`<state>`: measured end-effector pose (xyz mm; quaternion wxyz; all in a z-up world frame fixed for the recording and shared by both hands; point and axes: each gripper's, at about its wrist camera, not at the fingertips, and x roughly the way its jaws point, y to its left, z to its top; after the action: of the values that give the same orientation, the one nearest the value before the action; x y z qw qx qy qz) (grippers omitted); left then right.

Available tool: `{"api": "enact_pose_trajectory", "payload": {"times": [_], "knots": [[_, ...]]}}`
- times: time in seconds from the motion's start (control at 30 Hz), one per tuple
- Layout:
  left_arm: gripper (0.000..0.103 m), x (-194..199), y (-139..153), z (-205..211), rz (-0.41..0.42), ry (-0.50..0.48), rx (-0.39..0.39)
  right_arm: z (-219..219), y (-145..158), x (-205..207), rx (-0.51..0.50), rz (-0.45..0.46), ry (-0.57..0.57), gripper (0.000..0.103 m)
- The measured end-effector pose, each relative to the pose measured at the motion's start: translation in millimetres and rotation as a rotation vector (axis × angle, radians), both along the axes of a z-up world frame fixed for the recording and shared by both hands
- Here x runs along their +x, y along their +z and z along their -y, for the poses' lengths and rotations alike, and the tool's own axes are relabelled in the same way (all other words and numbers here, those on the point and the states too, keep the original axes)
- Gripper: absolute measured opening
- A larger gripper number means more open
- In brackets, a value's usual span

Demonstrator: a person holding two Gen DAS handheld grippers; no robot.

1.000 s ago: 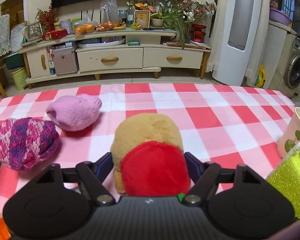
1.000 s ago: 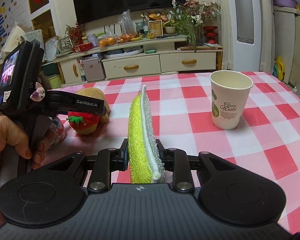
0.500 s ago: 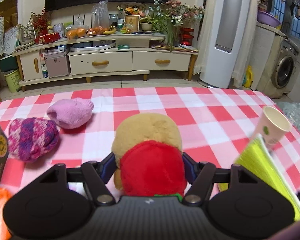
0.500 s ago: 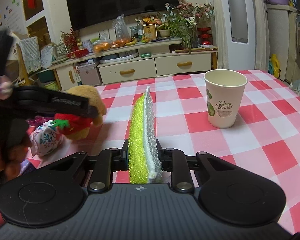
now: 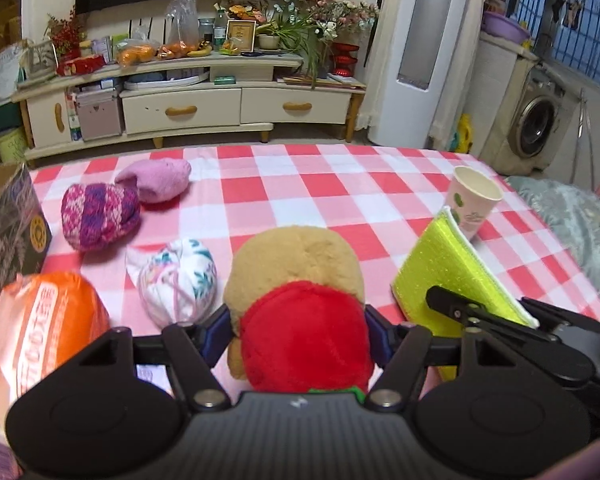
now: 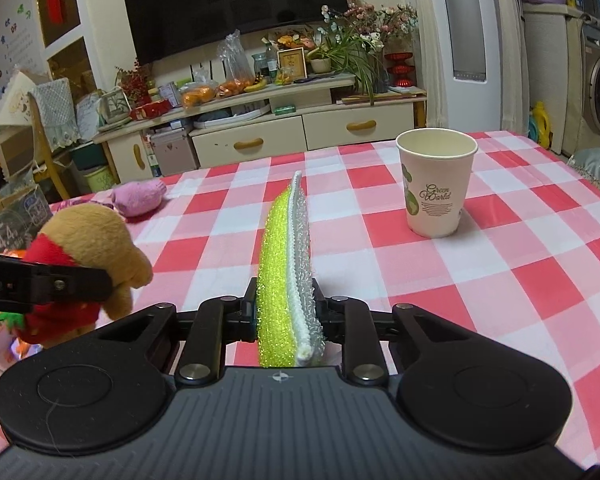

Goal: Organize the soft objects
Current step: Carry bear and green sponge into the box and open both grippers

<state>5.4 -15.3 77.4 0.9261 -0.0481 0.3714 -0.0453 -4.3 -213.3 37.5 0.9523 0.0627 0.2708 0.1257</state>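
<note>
Even indoor light, fisheye-bent edges

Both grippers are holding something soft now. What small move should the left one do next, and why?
Probably carry the plush toy leftward toward the cardboard box at the table's left edge. The left gripper is shut on the toy and holds it above the cloth, the other soft bundles lie near that box, and the right gripper only holds the sponge.

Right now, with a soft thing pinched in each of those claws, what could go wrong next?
The left gripper holds the plush toy only by its red part, so the squashy toy might slip out. The sponge clamped in the right gripper points toward the empty paper cup; a sweep that way could tip it. Both grippers sit close together, so they might bump.
</note>
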Motion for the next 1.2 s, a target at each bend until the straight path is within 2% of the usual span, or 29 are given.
{"api": "enact_pose_trajectory", "payload": {"times": [0.23,0.53,0.9,1.2], "knots": [[0.067,-14.0,-6.6,-8.8,0.034,-0.036,-0.017,3.6,0.7,-15.2,-0.024,0.009,-0.063,0.025],[0.067,-25.2,4.4,-26.3,0.081,-0.03,-0.045,-7.5,4.6,-29.3,-0.054,0.012,-0.114,0.025],[0.067,-36.3,27.4,-72.5,0.128,0.039,-0.091,-46.0,20.2,-39.5,-0.12,0.036,-0.072,0.025],[0.067,-50.7,52.9,-123.8,0.21,0.138,-0.101,-101.8,58.7,-40.5,-0.15,0.128,0.055,0.025]]}}
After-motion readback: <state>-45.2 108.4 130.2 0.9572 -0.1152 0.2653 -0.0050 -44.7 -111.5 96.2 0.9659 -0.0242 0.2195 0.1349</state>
